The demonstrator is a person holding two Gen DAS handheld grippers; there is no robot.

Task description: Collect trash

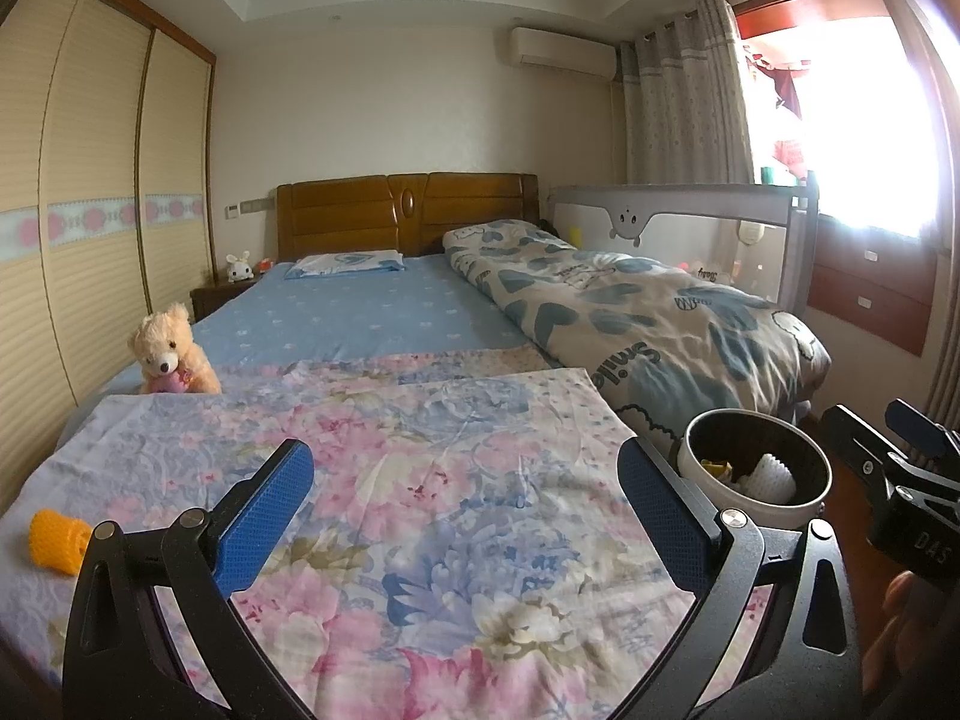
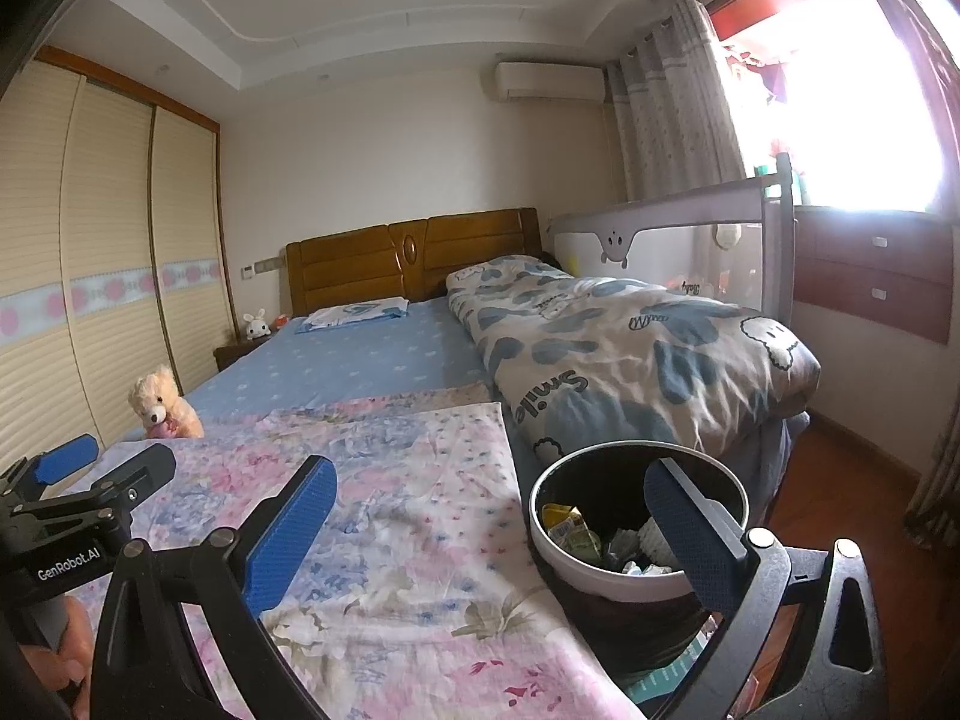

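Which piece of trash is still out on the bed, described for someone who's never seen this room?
Start at the floral sheet covering the foot of the bed. At its left edge, below the teddy bear, lies an orange foam net sleeve, the only bright orange, ribbed thing there.

Daylight floods from the window [image 1: 864,138] — blown-out glare there; fisheye edges bend, corners darken.

The bed [image 1: 372,318] wears a blue sheet, with a floral cloth [image 1: 420,480] spread over its foot. On the cloth lies an orange foam net sleeve [image 1: 57,540]; a teddy bear [image 1: 171,351] sits at its far edge. A rolled heart-print quilt [image 1: 630,312] and a pillow [image 1: 345,263] lie farther back.
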